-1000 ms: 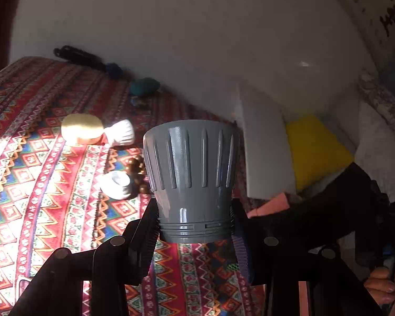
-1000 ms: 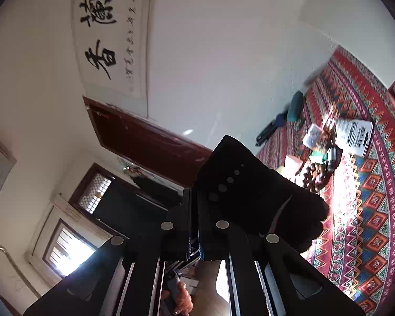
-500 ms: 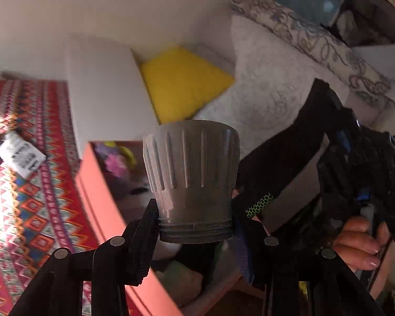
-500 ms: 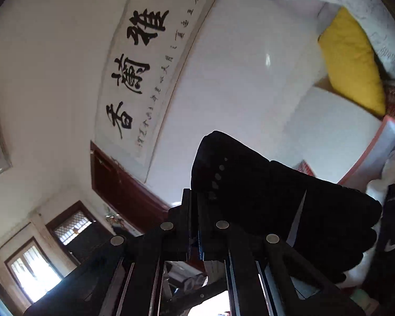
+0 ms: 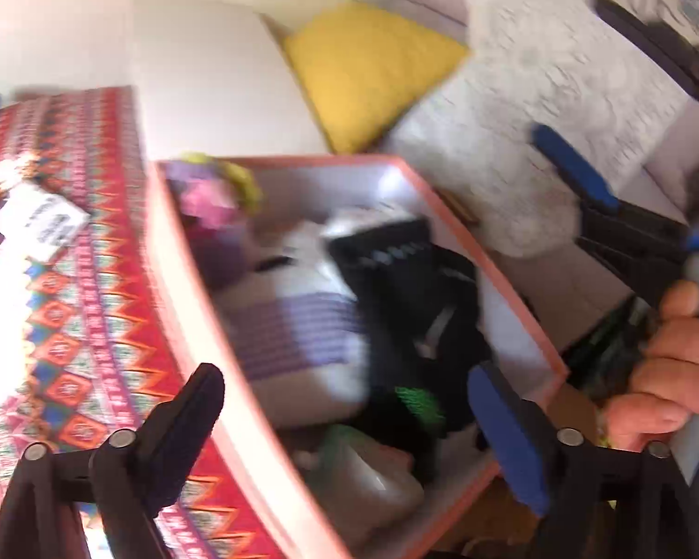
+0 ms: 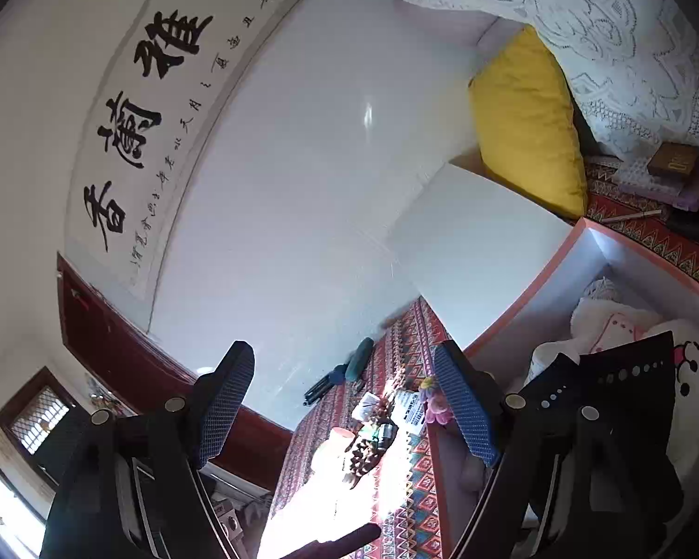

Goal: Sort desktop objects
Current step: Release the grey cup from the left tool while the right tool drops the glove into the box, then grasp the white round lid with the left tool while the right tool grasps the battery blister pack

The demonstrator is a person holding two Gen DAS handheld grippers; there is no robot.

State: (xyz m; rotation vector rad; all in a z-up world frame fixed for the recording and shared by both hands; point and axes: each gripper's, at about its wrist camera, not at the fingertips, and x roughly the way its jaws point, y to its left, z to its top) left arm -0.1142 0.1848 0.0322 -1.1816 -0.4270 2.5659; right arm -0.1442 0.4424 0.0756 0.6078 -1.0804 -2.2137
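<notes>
Patterned red cloth (image 5: 70,326) covers the desk; at its 3 o'clock edge sits the pink box (image 5: 181,289), already full of sorted things. Left gripper (image 5: 349,424) and right gripper (image 6: 345,400) both stand apart, empty. I judge the drop finished; next, reach to the clutter (image 6: 373,424) remaining at 9 o'clock.

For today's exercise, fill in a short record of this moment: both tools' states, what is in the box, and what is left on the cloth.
Left tool: open, empty, over the box
Right tool: open, empty
Box: pink-rimmed, open, holds a black glove, a white plush, a striped fabric
Patterned cloth: small items remain, including a white card
Behind: yellow cushion
</notes>
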